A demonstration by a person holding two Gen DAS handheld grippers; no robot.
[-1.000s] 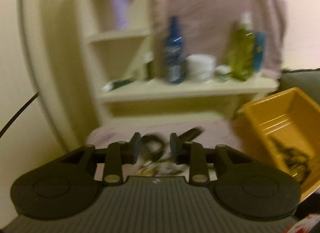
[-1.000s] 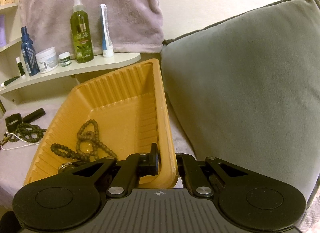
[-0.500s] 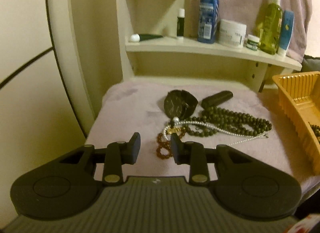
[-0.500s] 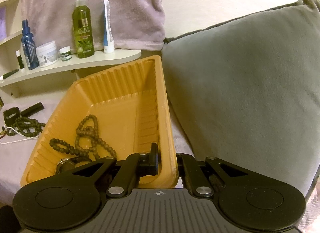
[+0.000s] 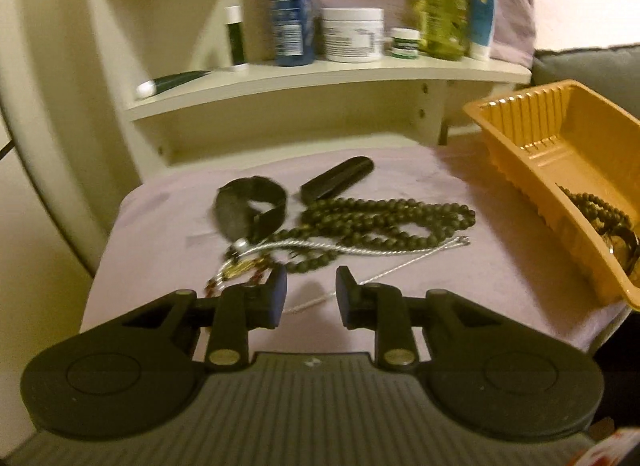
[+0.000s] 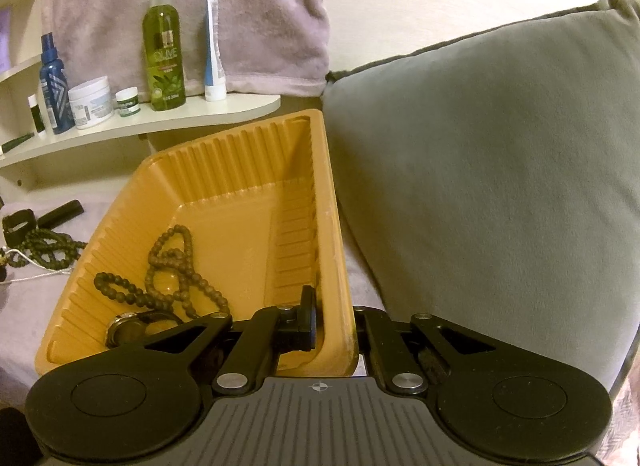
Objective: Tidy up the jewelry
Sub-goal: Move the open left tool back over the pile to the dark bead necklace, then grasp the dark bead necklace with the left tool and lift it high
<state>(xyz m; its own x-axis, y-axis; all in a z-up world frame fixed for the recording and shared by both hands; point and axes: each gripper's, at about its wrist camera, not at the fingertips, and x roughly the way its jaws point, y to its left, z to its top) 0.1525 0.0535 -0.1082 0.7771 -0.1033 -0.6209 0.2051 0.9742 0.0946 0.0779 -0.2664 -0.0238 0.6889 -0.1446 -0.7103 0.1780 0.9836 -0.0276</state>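
left gripper (image 5: 310, 298): jaws apart, holding nothing, low center over silver chain (image 5: 360, 252)
right gripper (image 6: 334, 320): clamped on tray (image 6: 332, 225) wall
risk: chain's prob tangled w/ bead necklace (image 5: 384, 221), one pull drags everything

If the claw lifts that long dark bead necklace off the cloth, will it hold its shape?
Probably not. The necklace lies in loose loops, so it should droop. It overlaps the silver chain, which may drag along.

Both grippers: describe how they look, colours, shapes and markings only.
The left gripper and the right gripper look alike: matte black linkage arms with silver pivot pins, two round black discs at the base, and a grey ribbed body with a small white mark at its front edge. The jaws are flat black blocks.
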